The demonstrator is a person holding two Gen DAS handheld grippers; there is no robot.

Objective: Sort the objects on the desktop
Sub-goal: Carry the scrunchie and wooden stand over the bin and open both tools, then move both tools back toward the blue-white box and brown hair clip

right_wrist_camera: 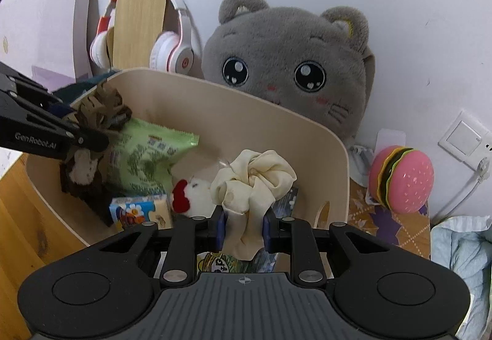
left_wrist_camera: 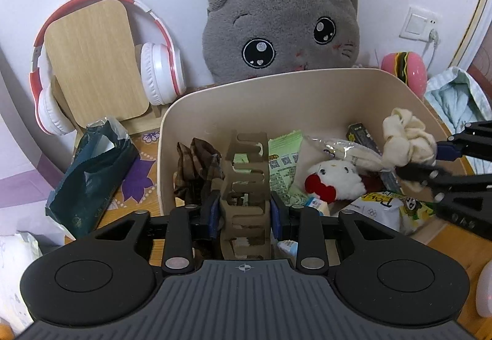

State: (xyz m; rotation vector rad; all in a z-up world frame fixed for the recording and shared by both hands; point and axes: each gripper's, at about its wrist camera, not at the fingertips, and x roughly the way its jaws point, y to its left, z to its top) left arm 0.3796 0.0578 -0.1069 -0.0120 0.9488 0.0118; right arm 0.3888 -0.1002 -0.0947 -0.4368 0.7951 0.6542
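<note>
Pinching a brown hair claw (left_wrist_camera: 245, 186), the left hand-held gripper (left_wrist_camera: 245, 214) is hovering over the beige bin (left_wrist_camera: 276, 88) while the right hand-held gripper (right_wrist_camera: 243, 229) is squeezing a cream scrunchie (right_wrist_camera: 255, 183).

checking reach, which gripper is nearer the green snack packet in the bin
Left. The left gripper, shut on the brown hair claw, hangs right beside the green snack packet; the right gripper, holding the cream scrunchie, is further away, beyond the white plush toy.

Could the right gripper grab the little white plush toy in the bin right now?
Probably not yet. The right gripper is shut on a cream scrunchie, so its jaws are occupied. The white plush toy lies uncovered in the beige bin just beside it, so once freed, the way looks open.
</note>
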